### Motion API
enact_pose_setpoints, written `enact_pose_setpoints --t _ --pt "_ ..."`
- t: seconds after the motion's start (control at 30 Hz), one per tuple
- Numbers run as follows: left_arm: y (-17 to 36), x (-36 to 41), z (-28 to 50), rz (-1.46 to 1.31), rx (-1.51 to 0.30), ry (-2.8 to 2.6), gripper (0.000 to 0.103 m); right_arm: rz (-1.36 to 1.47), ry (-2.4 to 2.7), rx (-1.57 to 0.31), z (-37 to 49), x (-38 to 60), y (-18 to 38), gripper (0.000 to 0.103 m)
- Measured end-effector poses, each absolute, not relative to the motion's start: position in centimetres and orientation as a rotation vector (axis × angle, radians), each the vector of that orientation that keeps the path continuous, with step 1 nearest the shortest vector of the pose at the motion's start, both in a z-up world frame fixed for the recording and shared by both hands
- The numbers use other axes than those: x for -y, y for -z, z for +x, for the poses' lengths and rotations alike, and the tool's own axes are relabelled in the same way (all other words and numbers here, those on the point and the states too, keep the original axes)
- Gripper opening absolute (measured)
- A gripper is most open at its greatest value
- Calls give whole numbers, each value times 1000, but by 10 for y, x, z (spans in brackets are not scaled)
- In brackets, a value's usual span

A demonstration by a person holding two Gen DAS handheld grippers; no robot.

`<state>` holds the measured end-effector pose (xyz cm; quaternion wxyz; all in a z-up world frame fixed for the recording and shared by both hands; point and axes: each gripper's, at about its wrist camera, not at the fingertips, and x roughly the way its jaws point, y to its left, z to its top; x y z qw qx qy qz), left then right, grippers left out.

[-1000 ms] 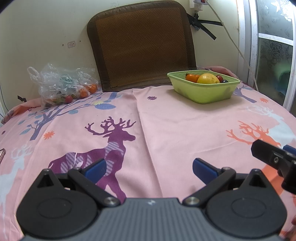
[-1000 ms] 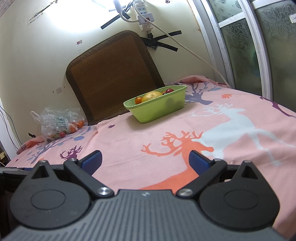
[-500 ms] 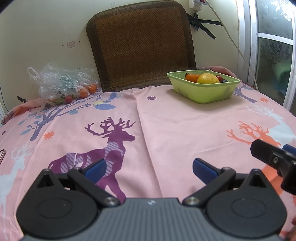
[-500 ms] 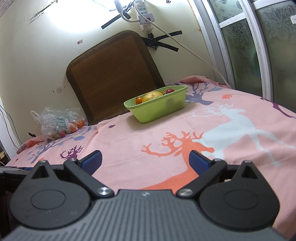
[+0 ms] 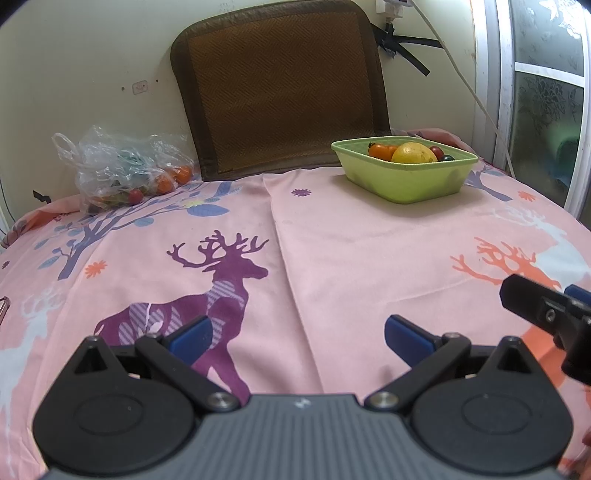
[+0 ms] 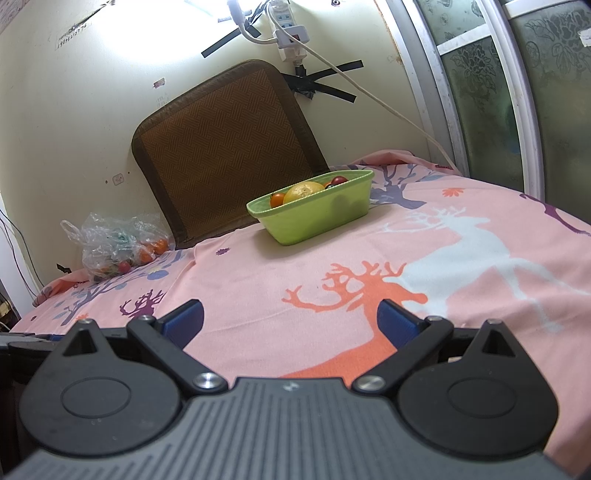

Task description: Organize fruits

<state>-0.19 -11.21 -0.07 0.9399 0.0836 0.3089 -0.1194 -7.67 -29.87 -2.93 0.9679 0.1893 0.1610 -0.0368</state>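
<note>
I hold my left gripper [image 5: 297, 338] low over the near edge of the bed, its blue-padded fingers [image 5: 190, 338] spread wide with nothing between them; only the pink deer-print bedsheet [image 5: 351, 258] shows in the gap. My right gripper [image 6: 291, 319] sits just beside it to the right, also near the front edge, and its two fingers are likewise wide apart and empty. In the left wrist view a black part of the right tool juts in at the right side.

The green basket [image 5: 406, 181] stands on the sheet toward the far right of the bed, close to the back edge and well apart from both grippers. Inside it I can see a large yellow fruit [image 5: 413, 153], a small orange fruit [image 5: 380, 150] touching its left side, and a small red fruit [image 5: 437, 151] on its right; something small and dark lies just beyond that, but I cannot tell what it is.

At the far left corner lies a clear plastic bag [image 5: 122, 166], crumpled, with several small orange and red fruits visible through it.

Between the bag and the basket, a brown woven mat [image 5: 280, 85] leans upright against the wall at the bed's back edge. A white power strip [image 6: 290, 31] is taped to the wall above it, and its cord [image 6: 388, 107] runs down to the right toward the frosted window [image 6: 517, 92].
</note>
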Motion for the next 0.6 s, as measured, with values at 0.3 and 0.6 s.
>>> enact_pose_setpoints --t 0.3,0.6 --pt "2 112 -2 173 -633 246 103 383 75 -326 -77 299 29 101" --pt "4 115 -4 176 -633 247 103 383 75 -326 -77 299 29 101"
